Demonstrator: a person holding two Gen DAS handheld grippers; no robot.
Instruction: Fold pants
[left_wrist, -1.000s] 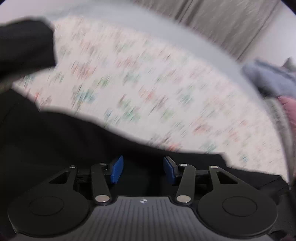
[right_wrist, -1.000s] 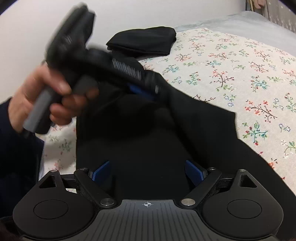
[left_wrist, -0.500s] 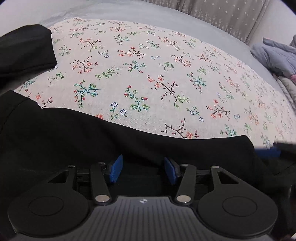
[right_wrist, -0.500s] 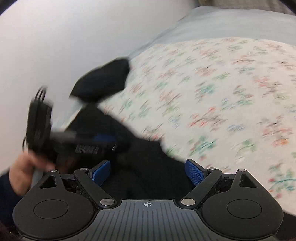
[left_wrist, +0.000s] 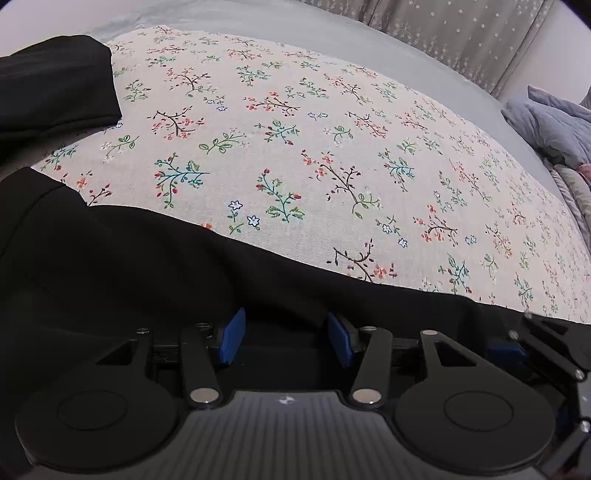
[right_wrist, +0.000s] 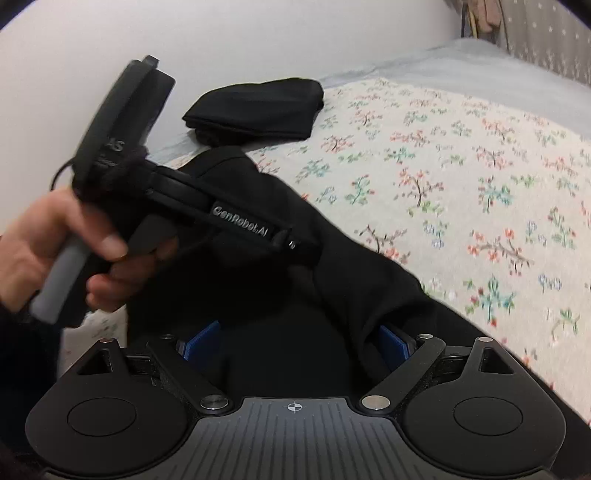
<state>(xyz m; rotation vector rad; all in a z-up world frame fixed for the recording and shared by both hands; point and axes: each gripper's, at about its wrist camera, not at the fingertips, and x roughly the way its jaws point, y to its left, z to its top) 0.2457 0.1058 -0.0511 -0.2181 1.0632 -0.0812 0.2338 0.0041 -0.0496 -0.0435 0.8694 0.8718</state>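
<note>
Left wrist view: the left gripper (left_wrist: 284, 338) points down at the black pants (left_wrist: 122, 266), which lie spread across the near part of the floral bedspread (left_wrist: 332, 155). Its 2 blue pads (left_wrist: 231, 338) stand partly apart, and dark cloth fills the gap between them; whether the pads actually press on that cloth cannot be told, since black fabric and black gripper body merge there. The far edge of the pants runs as a curved line from the left border towards the right, with the patterned cover bare beyond it. A second dark garment, folded (left_wrist: 55, 85), sits at the upper left, well apart from the pants. At the lower right the tip of the right gripper (left_wrist: 517, 347) shows, 1 blue pad resting at the cloth's edge. Grey bedding (left_wrist: 546, 125) is heaped at the right edge, and a starred curtain (left_wrist: 461, 33) hangs behind the bed.

Right wrist view: the right gripper (right_wrist: 295, 343) has its jaws spread wide, the 2 blue pads (right_wrist: 395, 347) far apart, and the pants (right_wrist: 332, 288) lie bunched in the space between, a raised fold touching the right-hand pad. No squeeze is visible. Further left, a hand (right_wrist: 55, 240) grasps the grey handle of the left gripper (right_wrist: 299, 245), whose nose dips into the raised black fabric. The folded garment (right_wrist: 255, 110) lies beyond, near the white wall (right_wrist: 258, 33).
</note>
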